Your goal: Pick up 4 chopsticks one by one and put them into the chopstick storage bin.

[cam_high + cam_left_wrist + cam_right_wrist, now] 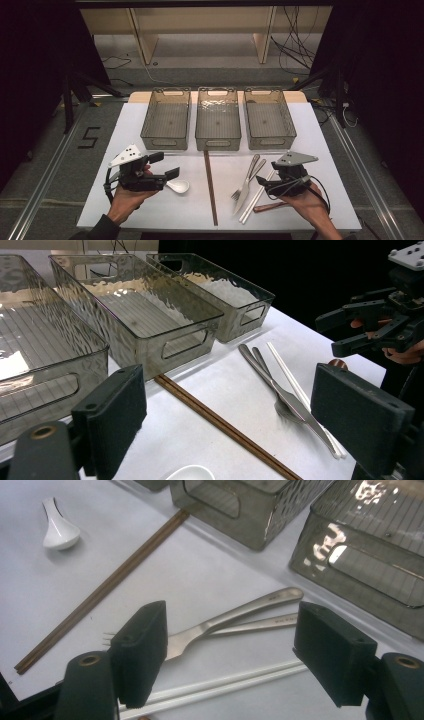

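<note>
My left gripper [165, 166] is open above the white table, held in a hand; a white ceramic spoon [178, 186] lies just to its right. Open too, my right gripper [270, 172] hovers over a steel fork [237, 194] and knife [244, 199] that lie crossed, with nothing between its pads. In the right gripper view [230, 650] the knife [240, 610] and fork handle [270, 624] lie beyond the jaws, and white chopsticks [225, 685] lie nearer. The left gripper view [235, 415] looks across brown chopsticks [220, 422] toward the right gripper [350, 330].
Three clear grey bins stand in a row at the back: left [149, 120], middle [218, 145], right [270, 144]. Brown chopsticks [210, 187] lie lengthwise at mid-table. A reddish-brown stick [270, 206] lies by the right hand. The table's front edge [200, 227] is near both hands.
</note>
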The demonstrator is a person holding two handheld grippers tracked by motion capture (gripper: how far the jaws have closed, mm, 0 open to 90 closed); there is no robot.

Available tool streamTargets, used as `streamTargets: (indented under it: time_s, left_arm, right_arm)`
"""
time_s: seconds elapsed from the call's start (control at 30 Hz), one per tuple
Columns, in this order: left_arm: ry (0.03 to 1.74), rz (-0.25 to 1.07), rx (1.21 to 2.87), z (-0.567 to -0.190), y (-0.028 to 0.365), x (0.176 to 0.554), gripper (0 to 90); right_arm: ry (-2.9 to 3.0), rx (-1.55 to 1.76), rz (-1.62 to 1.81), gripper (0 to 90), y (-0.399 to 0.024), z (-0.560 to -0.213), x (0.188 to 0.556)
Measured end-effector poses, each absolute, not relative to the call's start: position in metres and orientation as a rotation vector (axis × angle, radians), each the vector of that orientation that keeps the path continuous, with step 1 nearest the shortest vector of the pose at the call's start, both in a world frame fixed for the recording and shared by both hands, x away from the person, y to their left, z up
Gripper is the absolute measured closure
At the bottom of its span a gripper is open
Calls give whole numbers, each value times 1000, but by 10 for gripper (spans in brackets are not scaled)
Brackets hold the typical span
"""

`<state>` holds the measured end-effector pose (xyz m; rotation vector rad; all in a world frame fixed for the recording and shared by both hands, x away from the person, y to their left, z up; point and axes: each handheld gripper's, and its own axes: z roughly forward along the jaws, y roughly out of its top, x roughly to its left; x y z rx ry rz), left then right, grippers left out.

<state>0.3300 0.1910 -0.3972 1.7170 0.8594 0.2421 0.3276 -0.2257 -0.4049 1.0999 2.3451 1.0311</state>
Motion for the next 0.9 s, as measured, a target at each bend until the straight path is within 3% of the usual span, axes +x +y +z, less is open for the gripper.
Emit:
streamTargets:
  time_s: [0.9]
  left_arm:
    - [861,239,1715,-397,191,330,141]
  right_arm:
    - [2530,1301,634,356,-225,-426,371]
